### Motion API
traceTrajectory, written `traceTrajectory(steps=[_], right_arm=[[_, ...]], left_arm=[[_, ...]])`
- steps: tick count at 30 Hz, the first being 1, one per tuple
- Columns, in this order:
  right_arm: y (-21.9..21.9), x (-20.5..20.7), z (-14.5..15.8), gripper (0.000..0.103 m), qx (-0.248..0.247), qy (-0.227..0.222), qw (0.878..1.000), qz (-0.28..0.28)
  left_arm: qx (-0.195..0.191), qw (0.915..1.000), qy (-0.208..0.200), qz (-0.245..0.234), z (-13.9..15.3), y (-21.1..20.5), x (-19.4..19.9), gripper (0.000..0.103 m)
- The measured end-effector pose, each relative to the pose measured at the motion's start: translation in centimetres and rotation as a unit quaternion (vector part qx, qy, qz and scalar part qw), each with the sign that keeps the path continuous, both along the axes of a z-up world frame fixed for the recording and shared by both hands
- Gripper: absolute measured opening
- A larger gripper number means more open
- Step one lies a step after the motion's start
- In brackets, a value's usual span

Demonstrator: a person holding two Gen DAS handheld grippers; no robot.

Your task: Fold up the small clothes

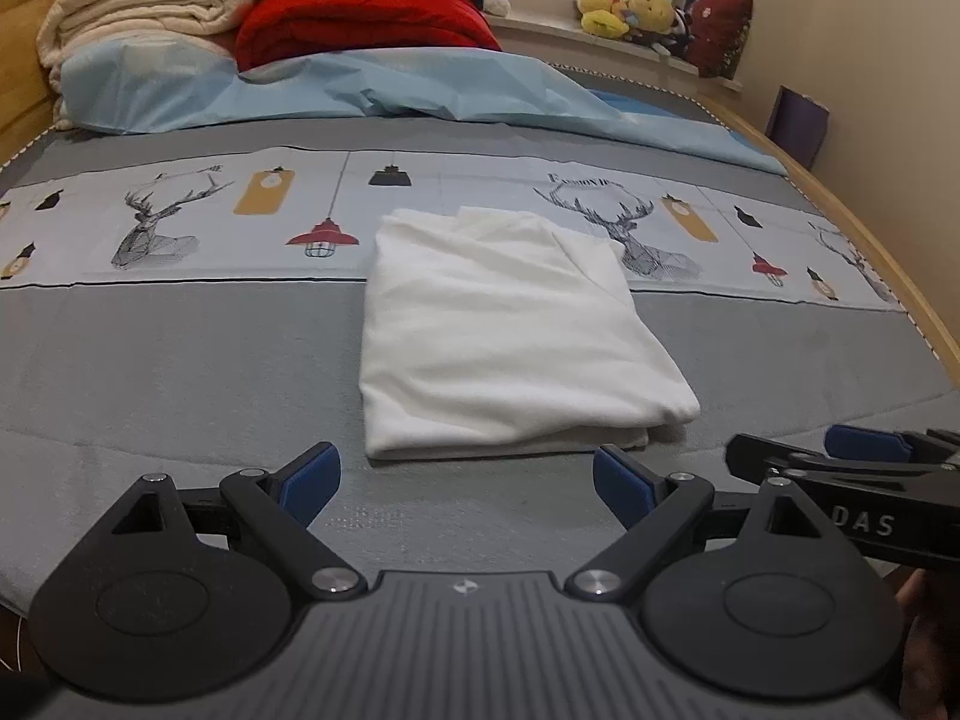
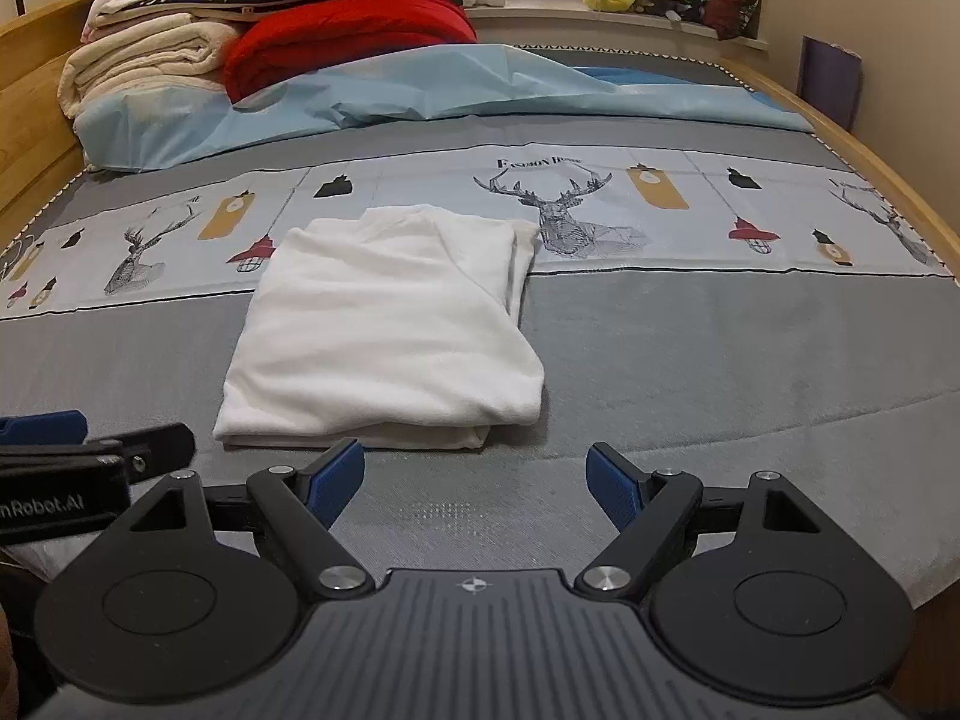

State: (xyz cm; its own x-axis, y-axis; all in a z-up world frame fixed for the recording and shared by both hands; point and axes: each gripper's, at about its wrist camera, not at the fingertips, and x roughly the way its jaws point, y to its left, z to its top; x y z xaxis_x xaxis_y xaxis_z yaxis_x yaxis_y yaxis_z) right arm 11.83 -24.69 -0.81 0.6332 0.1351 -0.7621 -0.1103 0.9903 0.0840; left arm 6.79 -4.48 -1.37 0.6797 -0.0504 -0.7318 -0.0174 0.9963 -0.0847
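A white garment [image 1: 510, 336] lies folded into a neat rectangle on the grey bed cover [image 1: 180, 372], its near edge a little beyond both grippers. In the right wrist view the same white garment [image 2: 384, 330] sits left of centre. My left gripper [image 1: 468, 480] is open just short of the garment's near edge, with nothing between its blue pads [image 1: 312, 480]. My right gripper [image 2: 474, 480] is also open and empty, a little to the right of the garment's near corner. Each gripper shows at the edge of the other's view, side by side.
A printed strip with deer and lamps [image 1: 180, 222] crosses the bed behind the garment. Further back lie a light blue sheet [image 1: 360, 84], a red quilt [image 1: 366, 18] and stacked cream blankets [image 1: 138, 12]. Soft toys [image 1: 630, 12] line the windowsill. A wooden bed frame [image 1: 888, 252] edges the right side.
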Motion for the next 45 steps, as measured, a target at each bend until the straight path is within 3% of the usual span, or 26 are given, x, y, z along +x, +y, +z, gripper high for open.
traceTrajectory(steps=[45], right_arm=[[0.59,0.27,-0.19,0.081,-0.011,0.0,1.0,0.002]], left_arm=[[-0.009,1.0,0.001,0.001,-0.22,-0.04,0.08,0.094]])
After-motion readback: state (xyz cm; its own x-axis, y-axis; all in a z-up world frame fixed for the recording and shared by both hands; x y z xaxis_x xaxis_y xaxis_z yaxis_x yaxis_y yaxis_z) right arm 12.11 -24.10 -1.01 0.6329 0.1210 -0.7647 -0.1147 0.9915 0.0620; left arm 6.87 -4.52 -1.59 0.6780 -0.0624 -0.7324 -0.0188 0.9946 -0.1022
